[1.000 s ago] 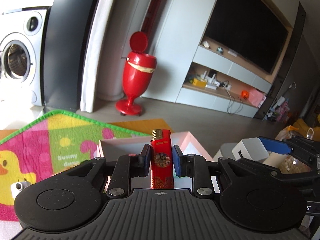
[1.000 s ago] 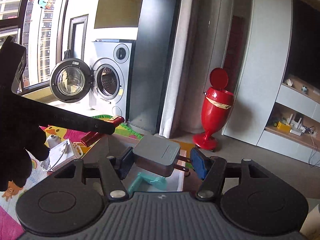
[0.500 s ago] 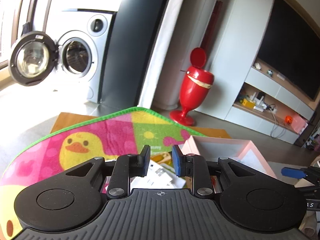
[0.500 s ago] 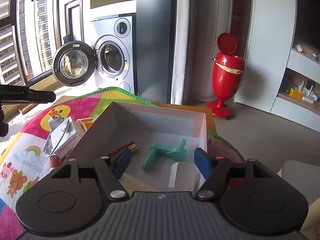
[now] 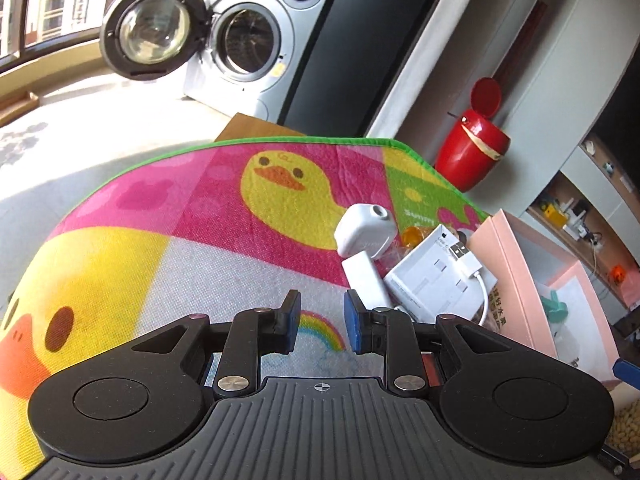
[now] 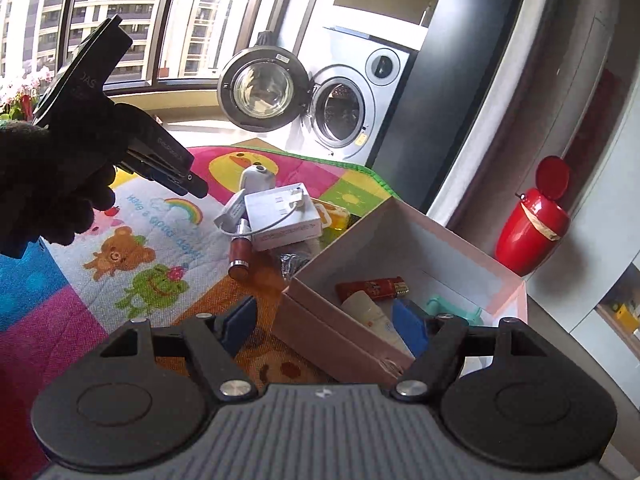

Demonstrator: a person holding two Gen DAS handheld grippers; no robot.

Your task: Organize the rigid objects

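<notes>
At the far left of the right wrist view, a dark-gloved hand (image 6: 36, 188) held the left gripper (image 5: 320, 322) over the cartoon play mat (image 5: 160, 240). Its jaws stood a narrow gap apart with nothing between them; only the mat showed through the gap.

Toward the middle of the mat lay a loose cluster: a small white camera-like device (image 5: 364, 234), a white carton (image 6: 282, 216) with a USB cable (image 5: 472, 268) draped over it, and a red-brown cylinder (image 6: 240, 258) just beside the carton.

Right of the cluster stood the open pink box (image 6: 328, 276), resting on the mat. Inside it were a red lighter (image 6: 372, 289), a cream-coloured tube (image 6: 370, 314) and a teal plastic piece (image 6: 452, 310).

The right gripper (image 6: 324, 328) hung at the box's near corner, its jaws opening wide and gripping nothing; the right blue pad sat over the box interior, the left pad outside the wall.

A washing machine (image 6: 348, 108) with its door open and a red bin (image 6: 532, 224) stood behind.
</notes>
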